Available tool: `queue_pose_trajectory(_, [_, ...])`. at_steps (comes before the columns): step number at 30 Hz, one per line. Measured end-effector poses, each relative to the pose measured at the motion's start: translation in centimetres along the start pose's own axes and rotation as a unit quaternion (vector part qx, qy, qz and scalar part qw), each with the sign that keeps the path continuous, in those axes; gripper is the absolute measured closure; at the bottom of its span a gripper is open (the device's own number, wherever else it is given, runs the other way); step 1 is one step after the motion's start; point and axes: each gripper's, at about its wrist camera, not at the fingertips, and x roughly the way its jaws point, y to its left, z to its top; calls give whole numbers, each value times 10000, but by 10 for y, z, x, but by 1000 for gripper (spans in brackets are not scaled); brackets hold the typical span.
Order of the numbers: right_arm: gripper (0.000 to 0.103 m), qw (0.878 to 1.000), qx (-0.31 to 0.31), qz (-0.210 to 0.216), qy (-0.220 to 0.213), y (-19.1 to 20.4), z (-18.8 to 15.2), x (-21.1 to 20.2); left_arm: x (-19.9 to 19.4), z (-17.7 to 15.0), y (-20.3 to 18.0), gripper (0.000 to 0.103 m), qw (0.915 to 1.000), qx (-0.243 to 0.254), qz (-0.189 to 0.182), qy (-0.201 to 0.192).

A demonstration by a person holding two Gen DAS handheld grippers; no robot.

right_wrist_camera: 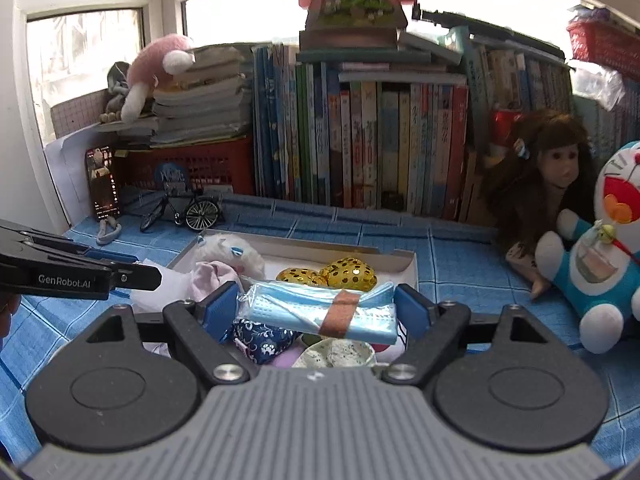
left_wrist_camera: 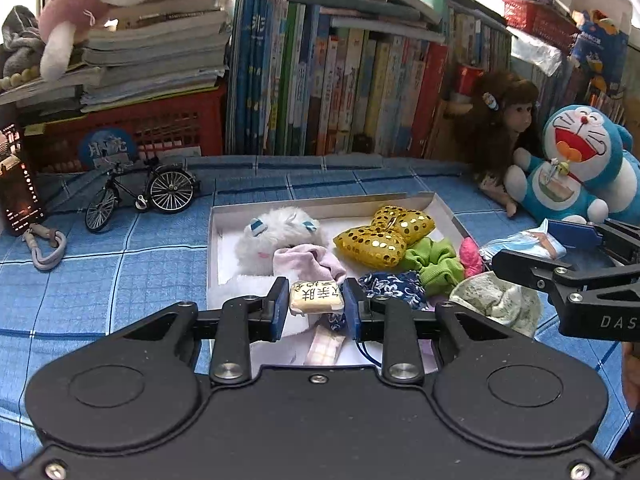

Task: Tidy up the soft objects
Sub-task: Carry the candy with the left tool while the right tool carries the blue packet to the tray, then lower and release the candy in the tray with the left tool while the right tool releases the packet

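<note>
A small cream square cushion with black characters (left_wrist_camera: 317, 303) sits pinched in my left gripper (left_wrist_camera: 316, 305), which is shut on it above the near part of a shallow white box (left_wrist_camera: 320, 205). The box holds a white fluffy plush (left_wrist_camera: 269, 238), a gold sequin bow (left_wrist_camera: 384, 236), a green scrunchie (left_wrist_camera: 434, 261), a navy floral pouch (left_wrist_camera: 394, 289) and a pale pink cloth (left_wrist_camera: 310, 260). My right gripper (right_wrist_camera: 316, 312) is shut on a pack of blue face masks (right_wrist_camera: 296, 308) with a brown band, held over the box's right side (right_wrist_camera: 412, 268).
A long-haired doll (left_wrist_camera: 500, 128) and a blue cat plush (left_wrist_camera: 576, 160) lean at the right. A toy bicycle (left_wrist_camera: 140, 196), a phone (left_wrist_camera: 18, 184) and a grey strap (left_wrist_camera: 48, 246) lie at the left. Books (left_wrist_camera: 340, 92) and a red basket (left_wrist_camera: 168, 128) wall off the back.
</note>
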Motion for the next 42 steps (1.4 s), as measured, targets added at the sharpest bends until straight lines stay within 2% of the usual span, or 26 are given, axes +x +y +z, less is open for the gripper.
queue_pose_trajectory(7, [19, 9988, 341, 50, 355, -13, 26, 31, 26, 27, 2, 75, 9996, -169, -66, 223])
queue_pose_trajectory(16, [19, 9954, -123, 98, 944, -4, 28, 68, 63, 42, 1, 75, 9970, -395, -160, 653])
queue_pose_trajectory(19, [18, 9947, -334, 87, 970, 1, 26, 75, 71, 44, 0, 75, 9966, -393, -128, 715])
queue_pose_trajectory(27, [18, 9933, -398, 96, 1083, 6, 23, 93, 87, 46, -7, 75, 9965, -233, 20, 805])
queue_pose_trajectory(36, [17, 9887, -682, 144, 1328, 14, 18, 107, 103, 64, -13, 75, 9942, -269, -264, 1004])
queue_pose_trajectory(42, [15, 9852, -874, 155, 1464, 17, 13, 115, 123, 64, -28, 75, 9890, -108, -326, 1438])
